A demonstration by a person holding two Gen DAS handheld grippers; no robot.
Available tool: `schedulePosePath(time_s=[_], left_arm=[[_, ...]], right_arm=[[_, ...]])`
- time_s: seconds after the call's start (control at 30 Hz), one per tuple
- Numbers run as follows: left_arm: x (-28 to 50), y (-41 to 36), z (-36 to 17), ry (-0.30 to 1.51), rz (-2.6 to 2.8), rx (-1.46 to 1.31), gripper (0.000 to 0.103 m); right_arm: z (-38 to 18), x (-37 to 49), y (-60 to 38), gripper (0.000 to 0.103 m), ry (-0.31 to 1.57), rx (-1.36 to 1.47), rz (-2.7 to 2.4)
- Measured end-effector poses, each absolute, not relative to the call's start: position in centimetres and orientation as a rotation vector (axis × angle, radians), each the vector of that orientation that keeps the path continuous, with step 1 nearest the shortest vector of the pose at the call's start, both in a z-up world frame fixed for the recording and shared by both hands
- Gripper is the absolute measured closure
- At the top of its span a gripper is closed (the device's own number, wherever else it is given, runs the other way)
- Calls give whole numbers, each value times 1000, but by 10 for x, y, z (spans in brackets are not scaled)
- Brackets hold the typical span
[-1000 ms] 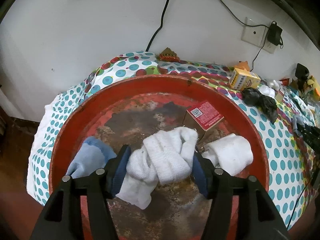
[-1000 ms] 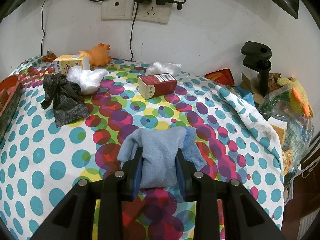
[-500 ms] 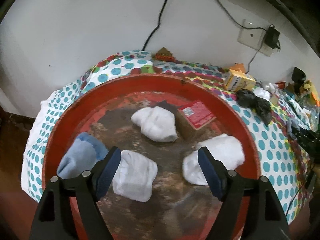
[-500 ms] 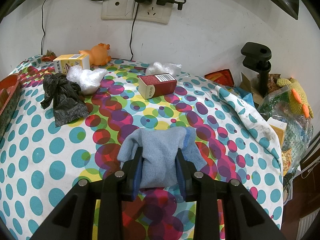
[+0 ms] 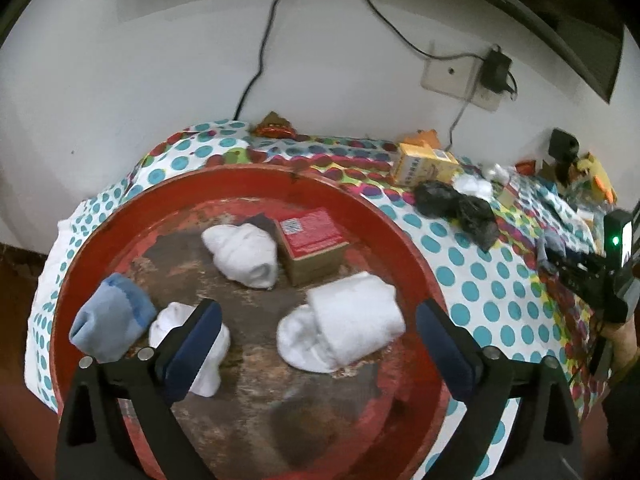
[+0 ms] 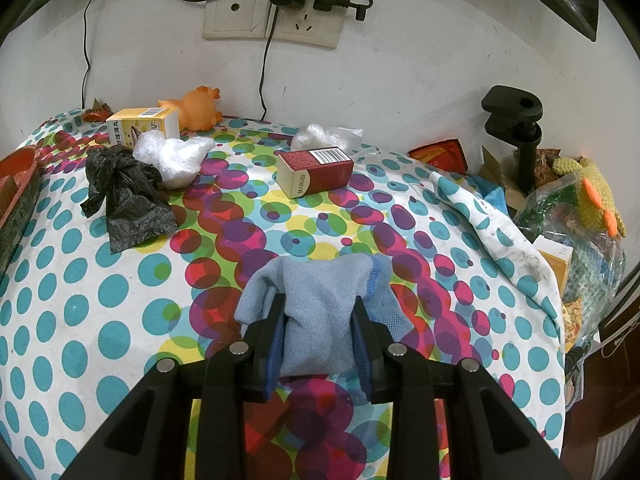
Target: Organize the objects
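A round red tray [image 5: 396,232] holds three rolled white socks: one far [image 5: 244,254], one near right [image 5: 344,322], one near left [image 5: 200,344]. A light blue sock [image 5: 110,316] and a red-topped box [image 5: 310,236] lie in it too. My left gripper [image 5: 318,330] hovers over the tray, its jaws opening wide, pressing on nothing; the near right sock shows between its fingers. My right gripper [image 6: 320,322] is shut on a blue sock [image 6: 320,300] that rests on the dotted cloth [image 6: 100,300].
On the cloth lie a black plastic bag [image 6: 128,196], a white plastic wad [image 6: 176,154], a yellow box [image 6: 142,124], a red and cream box [image 6: 316,170] and an orange toy [image 6: 196,106]. A black clamp [image 6: 516,132] and a yellow knitted toy [image 6: 592,196] crowd the right edge.
My left gripper let go of the white sock bundle, which now lies in the tray, and its jaws spread wide as it drew back. The right gripper and blue sock stayed put.
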State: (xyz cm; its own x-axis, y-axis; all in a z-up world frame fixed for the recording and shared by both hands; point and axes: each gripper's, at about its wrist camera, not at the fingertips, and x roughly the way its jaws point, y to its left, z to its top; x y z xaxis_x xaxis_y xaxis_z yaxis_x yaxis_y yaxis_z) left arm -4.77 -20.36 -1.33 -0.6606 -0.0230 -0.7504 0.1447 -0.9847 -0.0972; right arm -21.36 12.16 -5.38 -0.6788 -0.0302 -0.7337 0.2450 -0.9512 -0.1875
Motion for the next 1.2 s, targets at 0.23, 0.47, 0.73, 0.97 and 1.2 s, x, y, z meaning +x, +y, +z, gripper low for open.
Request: schedulePosePath(time_s=[0.23,0.47,0.73,0.97,1.2], left_arm=[[-52,-175,-7,31,-2793,1209,5],[-62,-159,-6,-38,-2821,1216,5],[-74,-143,-10,-71,-2890,1267,5],[-85,-137,-10,-26,-2931,1301,5],[-99,-116,-15,-56,-2970,1355,5]], right_arm=[[-53,-213,122,71,405,1172,-2719],[-25,-215,113,71,267,1113,-2703],[-1,-211,71,71,239,1044,-2592],[4,-203,67,71,175,1045,-2566],[5,-195,91,71,138,1064,-2595]])
